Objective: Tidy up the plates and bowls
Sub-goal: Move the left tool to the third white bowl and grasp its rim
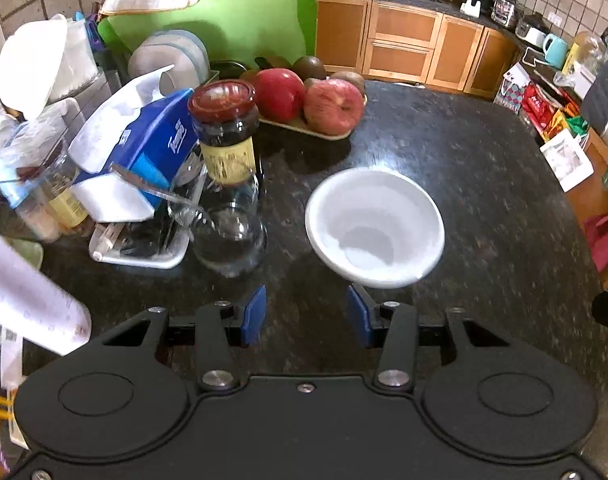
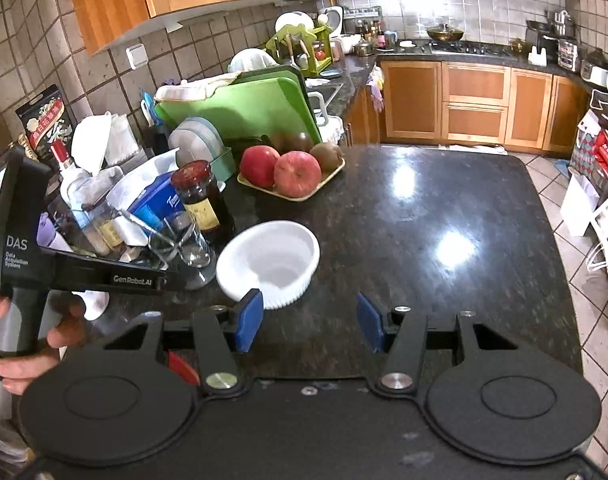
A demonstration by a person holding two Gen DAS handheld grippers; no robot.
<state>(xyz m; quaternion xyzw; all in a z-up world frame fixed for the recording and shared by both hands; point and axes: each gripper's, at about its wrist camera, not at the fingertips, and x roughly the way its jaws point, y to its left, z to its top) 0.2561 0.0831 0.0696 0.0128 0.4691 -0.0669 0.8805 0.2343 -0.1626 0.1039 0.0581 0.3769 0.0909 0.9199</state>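
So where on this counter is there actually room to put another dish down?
The widest bare stretch of dark counter runs right of the white bowl and the fruit tray, out to the far edge. A smaller bare patch lies between bowl and tray. Left is crowded: sauce jar, glass, tissue pack, plate rack.

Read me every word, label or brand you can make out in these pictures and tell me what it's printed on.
"DAS" and "Data Acquisition System": side of the left gripper's body.
"GenRobot.AI": the same gripper's black bar.
Blue tissue pack: white brand lettering, cut off and blurred, unreadable.
Sauce jar: yellow label too blurred.
Snack bag against the wall: characters too small.
Red packets at right: unreadable.
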